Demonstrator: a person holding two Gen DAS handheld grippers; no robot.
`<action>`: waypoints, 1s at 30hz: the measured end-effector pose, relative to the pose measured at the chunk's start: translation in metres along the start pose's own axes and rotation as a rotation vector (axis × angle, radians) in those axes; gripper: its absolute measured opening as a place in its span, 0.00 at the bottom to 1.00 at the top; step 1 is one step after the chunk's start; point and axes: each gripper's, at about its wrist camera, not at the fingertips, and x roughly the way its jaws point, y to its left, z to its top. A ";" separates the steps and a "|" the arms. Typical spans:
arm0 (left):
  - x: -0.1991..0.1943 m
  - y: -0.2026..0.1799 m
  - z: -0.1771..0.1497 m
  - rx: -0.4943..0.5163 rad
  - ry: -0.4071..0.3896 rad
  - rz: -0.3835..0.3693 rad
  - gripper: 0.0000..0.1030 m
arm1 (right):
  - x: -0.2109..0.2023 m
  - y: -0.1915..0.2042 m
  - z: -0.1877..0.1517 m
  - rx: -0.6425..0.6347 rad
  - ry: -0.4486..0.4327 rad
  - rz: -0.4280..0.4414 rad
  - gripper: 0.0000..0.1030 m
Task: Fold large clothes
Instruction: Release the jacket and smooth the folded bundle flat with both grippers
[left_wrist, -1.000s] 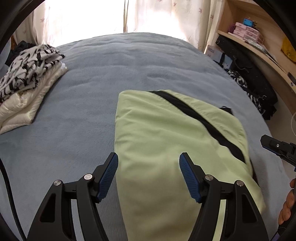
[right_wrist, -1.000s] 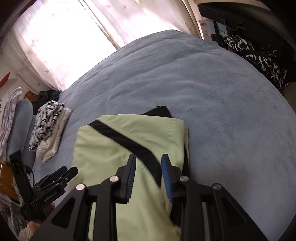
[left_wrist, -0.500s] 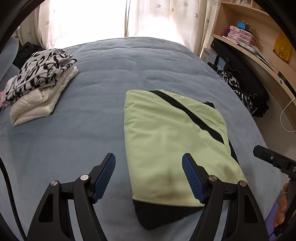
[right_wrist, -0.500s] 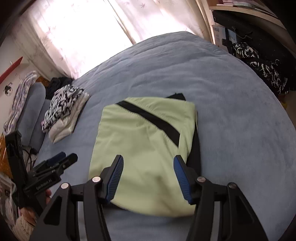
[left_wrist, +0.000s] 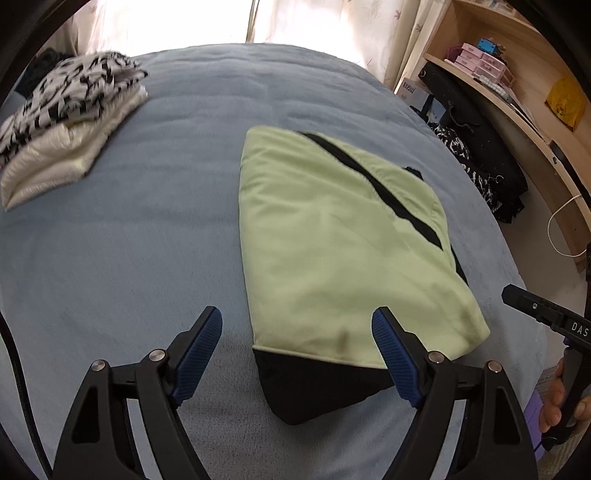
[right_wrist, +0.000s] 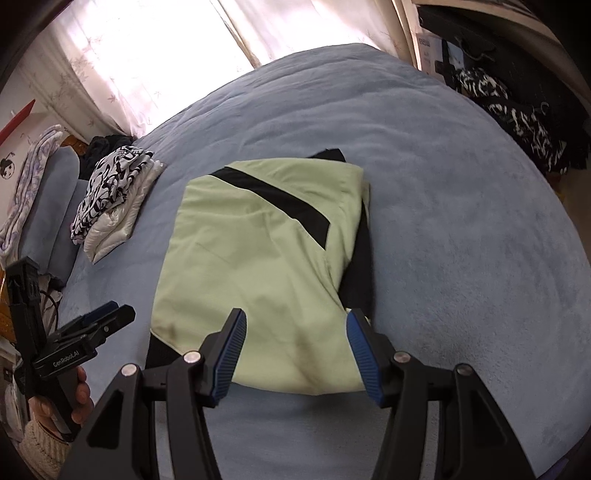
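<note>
A folded pale green garment (left_wrist: 332, 236) (right_wrist: 258, 266) with a black diagonal stripe and black underside lies on the blue-grey bed (left_wrist: 147, 240) (right_wrist: 461, 221). My left gripper (left_wrist: 297, 350) hovers over the garment's near black corner, its jaws opening, nothing between the blue pads. My right gripper (right_wrist: 295, 350) stands open above the garment's near edge, holding nothing. Each gripper shows at the edge of the other's view, as the right gripper (left_wrist: 543, 314) and the left gripper (right_wrist: 92, 328), each held by a hand.
A stack of folded clothes (left_wrist: 66, 122) (right_wrist: 114, 199), black-and-white print over white, lies at the bed's far left. Dark clothes and a bag (left_wrist: 476, 147) sit beside wooden shelves (left_wrist: 524, 88) on the right. Curtains (right_wrist: 147, 55) hang behind the bed.
Both grippers have pulled back from the green garment, which now lies free on the bed. The right jaws have spread from nearly shut, and the left jaws have widened.
</note>
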 end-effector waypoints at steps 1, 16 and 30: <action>0.003 0.001 -0.002 -0.008 0.005 -0.001 0.79 | 0.002 -0.004 -0.001 0.006 0.004 0.010 0.55; 0.065 0.017 -0.014 -0.101 0.108 -0.080 0.79 | 0.057 -0.063 0.000 0.187 0.104 0.127 0.55; 0.097 0.013 -0.005 -0.096 0.108 -0.137 0.99 | 0.104 -0.064 0.011 0.205 0.173 0.280 0.76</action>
